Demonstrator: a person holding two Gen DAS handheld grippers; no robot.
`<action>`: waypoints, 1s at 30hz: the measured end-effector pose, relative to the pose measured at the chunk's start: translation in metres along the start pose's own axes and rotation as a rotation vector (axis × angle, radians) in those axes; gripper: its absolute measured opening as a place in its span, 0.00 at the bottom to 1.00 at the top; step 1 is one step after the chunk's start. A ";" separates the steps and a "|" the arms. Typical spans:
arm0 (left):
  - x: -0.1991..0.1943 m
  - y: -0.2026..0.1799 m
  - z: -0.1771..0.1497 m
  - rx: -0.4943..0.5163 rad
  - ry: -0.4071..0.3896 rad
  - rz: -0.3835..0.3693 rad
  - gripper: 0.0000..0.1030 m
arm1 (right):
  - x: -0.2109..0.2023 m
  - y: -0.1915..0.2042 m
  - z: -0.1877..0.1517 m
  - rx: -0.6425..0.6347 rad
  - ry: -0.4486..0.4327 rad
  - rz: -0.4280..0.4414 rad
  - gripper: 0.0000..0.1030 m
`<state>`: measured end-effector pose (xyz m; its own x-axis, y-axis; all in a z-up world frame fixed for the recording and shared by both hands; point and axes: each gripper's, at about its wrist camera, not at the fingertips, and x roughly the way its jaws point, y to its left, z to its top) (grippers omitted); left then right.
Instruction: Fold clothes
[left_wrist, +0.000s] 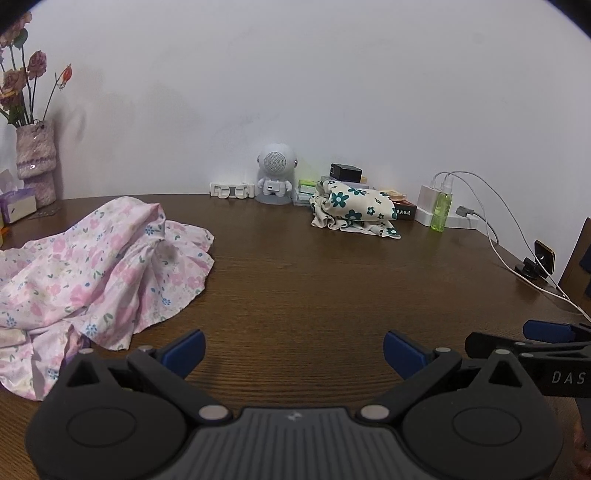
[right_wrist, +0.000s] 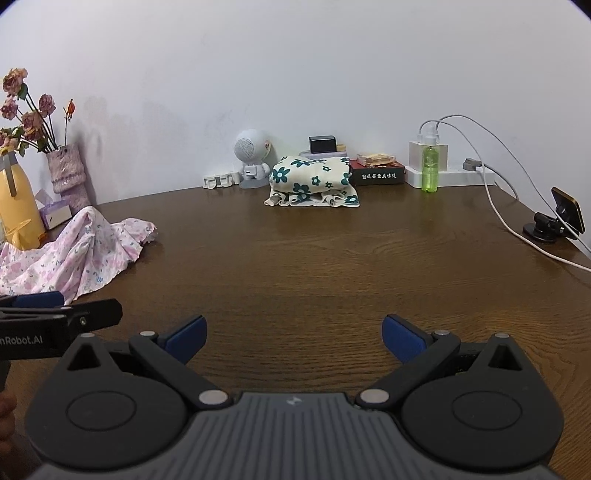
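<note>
Both claws (left_wrist: 293, 350) (right_wrist: 291, 338) gape empty, pink garment (left_wrist: 92, 266) lying crumpled left.

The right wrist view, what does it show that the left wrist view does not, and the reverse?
Only the right wrist view shows the yellow bottle by the vase. Only the left wrist view shows the whole spread of the pink cloth. Both show the table, the folded cloth, the speaker, the green bottle, and both claws, left and right, open and empty.

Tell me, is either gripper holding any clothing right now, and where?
Nothing is held. The left gripper and right gripper are both open over the bare table; the pink garment lies crumpled, untouched.
</note>
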<state>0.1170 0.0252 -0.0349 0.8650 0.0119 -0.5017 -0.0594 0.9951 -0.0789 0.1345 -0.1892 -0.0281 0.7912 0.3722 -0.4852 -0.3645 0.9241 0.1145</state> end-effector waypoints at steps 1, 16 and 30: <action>0.000 0.000 0.000 0.001 0.000 0.003 1.00 | 0.000 0.000 0.000 -0.002 0.000 0.000 1.00; -0.002 -0.002 -0.001 0.010 -0.008 0.021 1.00 | 0.001 0.003 -0.002 -0.014 0.004 0.004 1.00; -0.004 -0.003 -0.001 0.021 -0.013 0.018 1.00 | 0.002 0.004 -0.003 -0.018 0.006 0.004 1.00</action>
<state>0.1136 0.0218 -0.0335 0.8701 0.0312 -0.4919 -0.0649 0.9966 -0.0515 0.1329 -0.1853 -0.0316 0.7870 0.3752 -0.4898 -0.3763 0.9210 0.1009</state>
